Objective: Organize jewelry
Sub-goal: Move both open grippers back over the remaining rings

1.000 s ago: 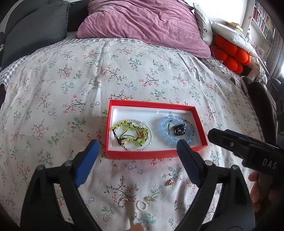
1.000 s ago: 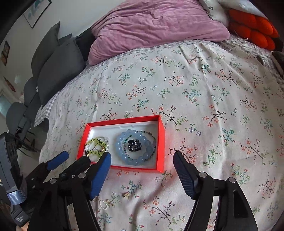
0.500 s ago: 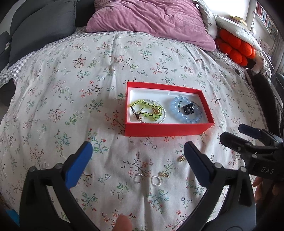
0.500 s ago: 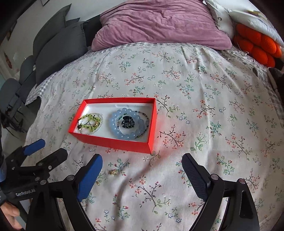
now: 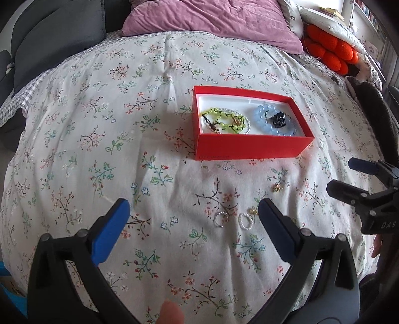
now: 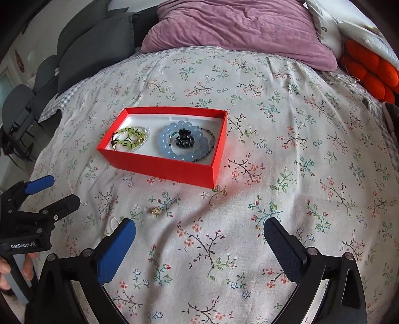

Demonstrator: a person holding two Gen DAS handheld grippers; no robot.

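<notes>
A red box [image 5: 249, 147] sits on the floral bedspread. It holds a green beaded bracelet [image 5: 224, 122], a pale blue bead bracelet [image 5: 264, 122] and a black hair claw [image 5: 278, 119]. In front of it lie a silver ring [image 5: 220, 219], a pearl ring [image 5: 245, 221] and two small gold pieces [image 5: 276, 187]. My left gripper [image 5: 193, 206] hangs open just short of the rings, with nothing between its fingers. My right gripper [image 6: 199, 226] is to the right over bare cloth, its jaws opening and empty. The box [image 6: 174, 169] and a gold piece [image 6: 154, 210] lie ahead of it.
A purple pillow [image 5: 212, 22] and dark grey cushions [image 5: 57, 32] lie at the head of the bed. An orange knobbly cushion [image 5: 331, 52] sits at the far right. The person's fingers [image 6: 15, 269] grip the left handle. Floral cloth stretches to the right of the box.
Both grippers have drawn back from the box toward the near edge of the bed, and both jaws have spread wider. The right view has rolled level. The loose rings now lie near the left fingertips.
</notes>
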